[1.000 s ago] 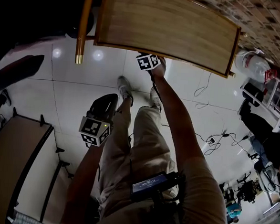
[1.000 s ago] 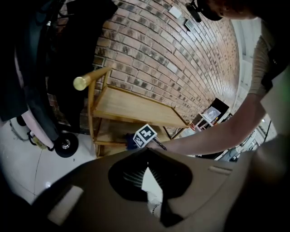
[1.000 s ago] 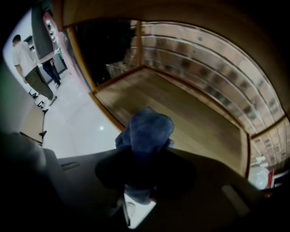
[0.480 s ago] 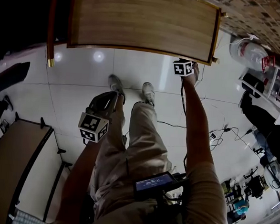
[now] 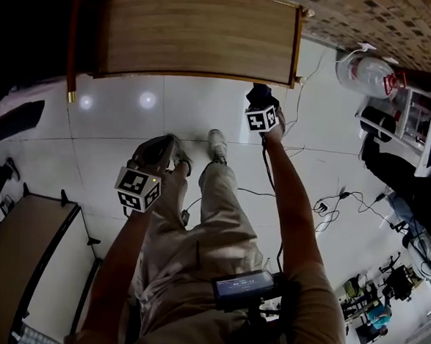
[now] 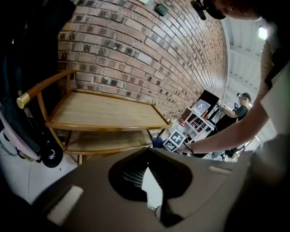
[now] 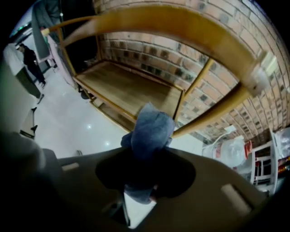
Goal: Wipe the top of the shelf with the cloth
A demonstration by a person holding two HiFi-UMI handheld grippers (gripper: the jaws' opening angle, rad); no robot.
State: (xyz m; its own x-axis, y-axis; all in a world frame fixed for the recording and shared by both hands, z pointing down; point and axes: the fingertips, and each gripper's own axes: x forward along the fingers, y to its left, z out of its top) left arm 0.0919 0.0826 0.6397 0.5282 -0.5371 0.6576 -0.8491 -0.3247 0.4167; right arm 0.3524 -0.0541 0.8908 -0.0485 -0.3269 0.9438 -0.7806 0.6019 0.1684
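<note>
Shelf: a light wooden shelf with a slatted top [image 5: 199, 34] fills the upper centre of the head view, and a red-brown brick wall [image 6: 136, 54] stands behind it.
Cloth: a crumpled blue cloth [image 7: 152, 129] sits in the middle of the right gripper view. In the head view it lies just below the shelf top's right front corner, off the board itself.
Right gripper: the right gripper [image 5: 261, 106] is at upper centre-right of the head view, at the end of a stretched bare arm. Its jaws are clamped on the blue cloth, which bulges out past the tips.
Left gripper: the left gripper [image 6: 147, 154] is held low at centre-left of the head view, well apart from the shelf. Its jaws are pressed together at the tips with nothing between them.
Rail: a blurred yellow wooden bar [image 7: 181, 27] arcs across the top of the right gripper view. It is probably the shelf's near edge, but the blur leaves that unsure.
Floor: a glossy white tiled floor [image 5: 116, 124] runs under the person's feet, with black cables [image 5: 323, 208] trailing at the right.
</note>
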